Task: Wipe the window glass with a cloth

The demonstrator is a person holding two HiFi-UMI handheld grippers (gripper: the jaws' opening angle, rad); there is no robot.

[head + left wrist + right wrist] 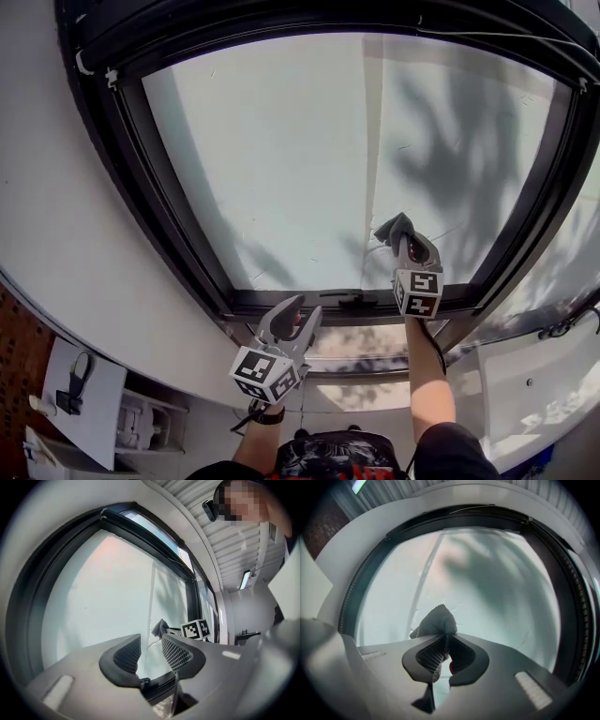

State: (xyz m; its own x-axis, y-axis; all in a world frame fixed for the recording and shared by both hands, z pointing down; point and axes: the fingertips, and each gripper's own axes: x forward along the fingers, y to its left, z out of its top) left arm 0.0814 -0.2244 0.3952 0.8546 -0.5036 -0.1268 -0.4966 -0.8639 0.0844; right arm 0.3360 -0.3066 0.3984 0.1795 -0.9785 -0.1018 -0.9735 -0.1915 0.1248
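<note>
Largest by far, the window glass [309, 159]: fills most of the head view inside a black frame [178, 234], pale and hazy, with nothing legible through it. Crossed near the middle by one thin vertical line [367, 159]; whether a seam or something behind it, cannot tell. Blotched on the right by soft dark shadows [469, 141] of unclear source. Top corners of the frame cut off by the picture edge, sides bent by the lens.

Right gripper [403, 242] up at the lower right part of the glass, just above the frame's bottom edge. Jaws clamped tight on a grey cloth [438, 620], plain in the right gripper view: bunched to a peak beyond the jaw tips, with a tail hanging down between the pads. Looks pressed to the glass, though actual contact is hard to confirm. Small red spot [450, 667] by one pad, too small to identify.

Left gripper [309, 306] lower, at the frame's bottom edge near its middle, short of the glass. Jaws well apart, holding nothing; only glass and frame visible through the gap. In the left gripper view, right gripper and cloth peek over the left jaws, lower parts hidden.
</note>
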